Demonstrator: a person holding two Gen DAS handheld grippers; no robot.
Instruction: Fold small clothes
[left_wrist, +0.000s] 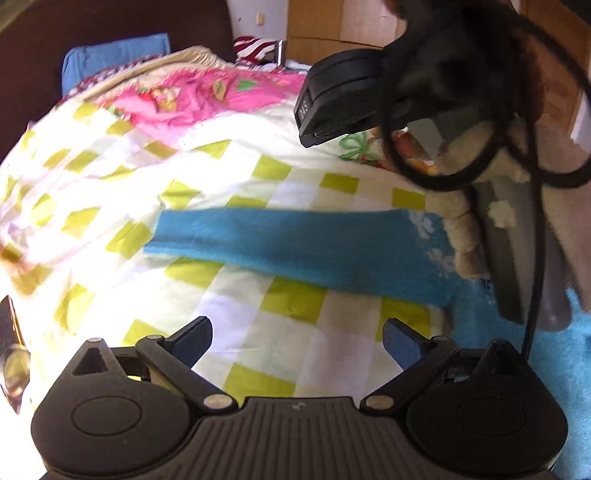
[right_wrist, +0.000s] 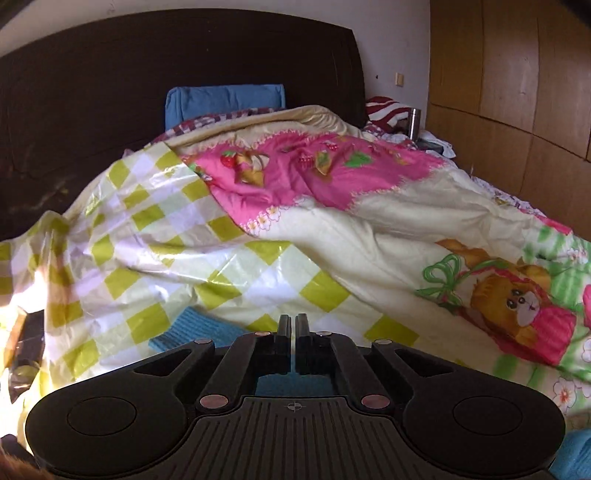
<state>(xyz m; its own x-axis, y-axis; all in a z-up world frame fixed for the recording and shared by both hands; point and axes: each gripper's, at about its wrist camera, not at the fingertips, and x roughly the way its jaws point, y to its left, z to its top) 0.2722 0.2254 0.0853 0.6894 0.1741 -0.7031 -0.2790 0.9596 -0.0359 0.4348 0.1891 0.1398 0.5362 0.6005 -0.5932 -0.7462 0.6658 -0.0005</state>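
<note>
Left gripper (left_wrist: 297, 341) hangs wide open and empty over the checked quilt (left_wrist: 288, 369) just short of the blue garment (left_wrist: 295, 247) lying flat there, while the right gripper (right_wrist: 293, 332), closed, apparently pins its far end; the fold seems barely begun, and next calls for seizing the near edge.

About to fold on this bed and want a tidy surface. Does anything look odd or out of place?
The quilt is rumpled, not flat, so the blue garment lies on an uneven slope. A black cable loops loosely over the garment's far end and could snag.
</note>
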